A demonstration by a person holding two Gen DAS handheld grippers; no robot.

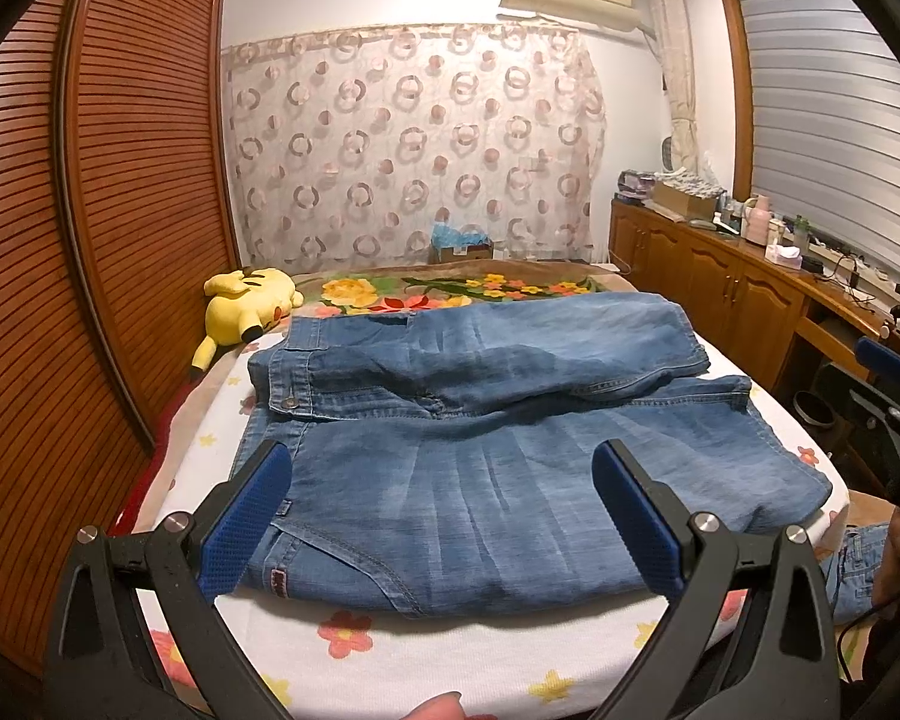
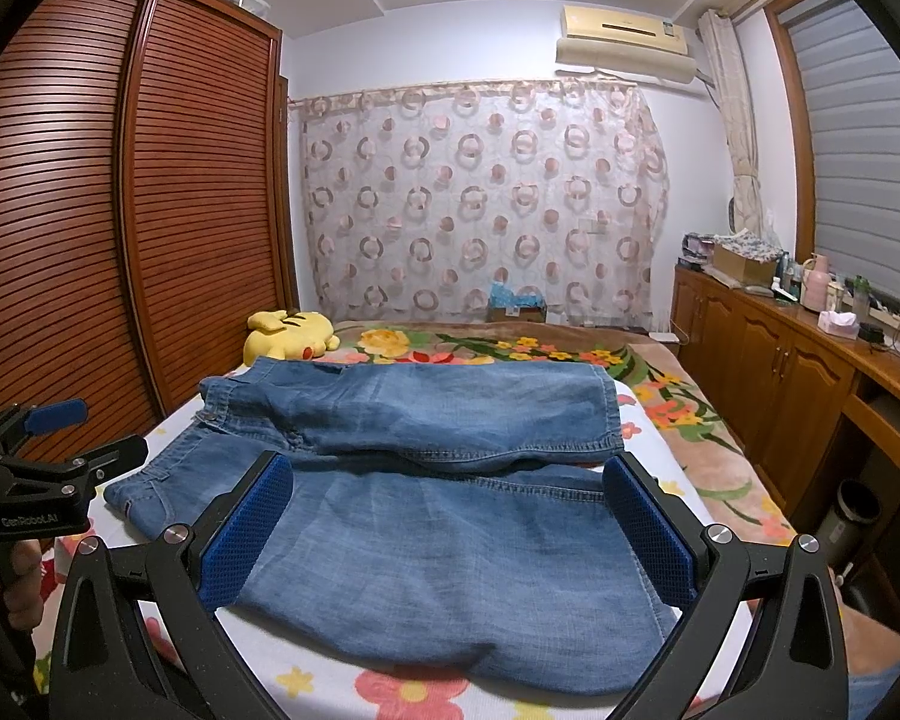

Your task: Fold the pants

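Observation:
Blue denim pants lie spread across the floral bed sheet, waistband with a metal button to the left, legs running right, the far leg lying partly over the near one. They also show in the right wrist view. My left gripper is open and empty, hovering above the near waist part. My right gripper is open and empty above the near leg. The left gripper shows at the left edge of the right wrist view, and the right gripper at the right edge of the left wrist view.
A yellow plush toy lies at the bed's far left by the slatted wooden wardrobe. A floral blanket covers the far end. Wooden cabinets with clutter run along the right, a bin on the floor beside the bed.

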